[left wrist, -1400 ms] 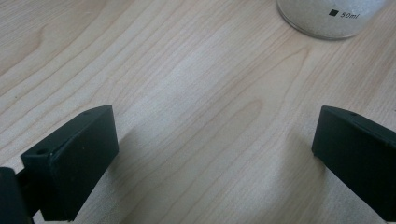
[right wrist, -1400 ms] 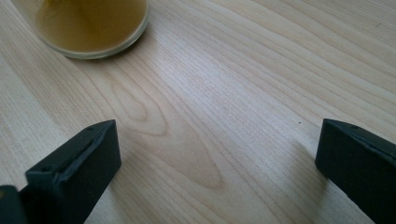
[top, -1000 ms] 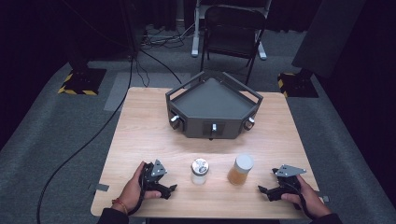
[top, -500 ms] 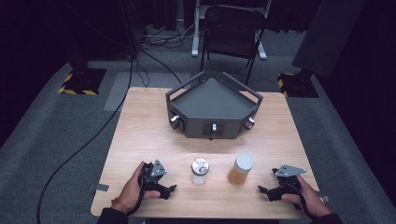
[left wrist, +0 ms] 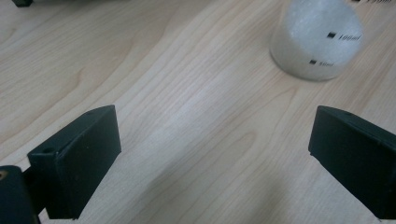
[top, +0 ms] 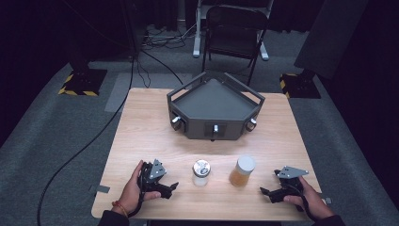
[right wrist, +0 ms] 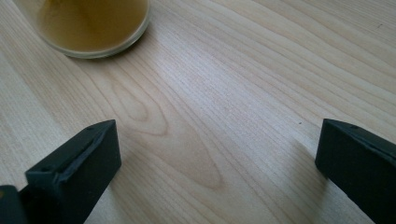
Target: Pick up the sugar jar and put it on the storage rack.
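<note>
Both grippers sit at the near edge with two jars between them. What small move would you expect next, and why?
Probably the left gripper easing forward toward the clear jar. Its jaws stand wide open over bare table with that jar just ahead in its own view. The right gripper is equally open near the amber jar, so either could lead; neither holds anything.

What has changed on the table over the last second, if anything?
Nothing visibly changed. Both tongs, left and right, stay open and resting near the table's front edge, holding nothing. The clear jar and the amber jar stand where they were, in front of the grey tray.
</note>
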A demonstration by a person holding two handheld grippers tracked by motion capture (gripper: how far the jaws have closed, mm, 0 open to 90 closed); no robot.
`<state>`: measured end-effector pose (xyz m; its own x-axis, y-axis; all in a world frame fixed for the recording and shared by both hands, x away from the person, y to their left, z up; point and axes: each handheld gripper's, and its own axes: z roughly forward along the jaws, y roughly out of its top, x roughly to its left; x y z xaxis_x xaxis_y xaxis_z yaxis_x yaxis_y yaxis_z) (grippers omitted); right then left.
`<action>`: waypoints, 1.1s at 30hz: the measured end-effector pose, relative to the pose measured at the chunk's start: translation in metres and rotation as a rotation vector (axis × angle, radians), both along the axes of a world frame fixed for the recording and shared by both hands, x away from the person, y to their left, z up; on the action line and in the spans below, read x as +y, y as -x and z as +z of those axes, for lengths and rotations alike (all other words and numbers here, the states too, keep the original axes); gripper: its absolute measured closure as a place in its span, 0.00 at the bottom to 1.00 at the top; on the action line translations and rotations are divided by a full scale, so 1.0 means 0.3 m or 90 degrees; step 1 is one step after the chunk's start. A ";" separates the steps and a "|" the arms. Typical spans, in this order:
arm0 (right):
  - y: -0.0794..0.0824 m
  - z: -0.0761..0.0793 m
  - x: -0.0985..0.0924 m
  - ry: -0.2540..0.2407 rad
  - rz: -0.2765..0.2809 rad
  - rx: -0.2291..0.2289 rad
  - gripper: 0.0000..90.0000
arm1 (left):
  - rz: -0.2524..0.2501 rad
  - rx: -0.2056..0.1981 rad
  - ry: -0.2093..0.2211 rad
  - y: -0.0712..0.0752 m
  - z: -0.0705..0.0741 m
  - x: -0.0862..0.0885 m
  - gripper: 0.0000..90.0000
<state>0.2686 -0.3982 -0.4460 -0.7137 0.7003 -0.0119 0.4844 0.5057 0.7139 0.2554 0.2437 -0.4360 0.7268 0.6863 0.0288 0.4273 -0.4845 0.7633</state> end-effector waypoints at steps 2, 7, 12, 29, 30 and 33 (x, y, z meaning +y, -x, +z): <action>0.000 0.000 0.000 0.000 0.000 0.000 0.00 | -0.003 -0.002 0.004 0.004 0.004 0.001 0.02; 0.000 0.000 0.000 0.000 0.000 0.000 0.00 | -0.011 -0.010 0.018 0.013 0.009 0.001 0.02; 0.000 0.000 0.000 0.000 0.000 0.000 0.00 | -0.018 -0.016 0.028 0.020 0.014 -0.003 0.02; 0.000 0.000 0.000 0.000 0.000 0.000 0.00 | -0.030 -0.024 0.070 0.033 0.018 -0.027 0.01; 0.000 0.000 0.000 0.000 0.000 0.000 0.00 | -0.031 -0.024 0.071 0.033 0.018 -0.030 0.01; 0.000 0.000 0.000 0.000 0.000 0.000 0.00 | -0.035 -0.027 0.067 0.032 0.020 -0.043 0.01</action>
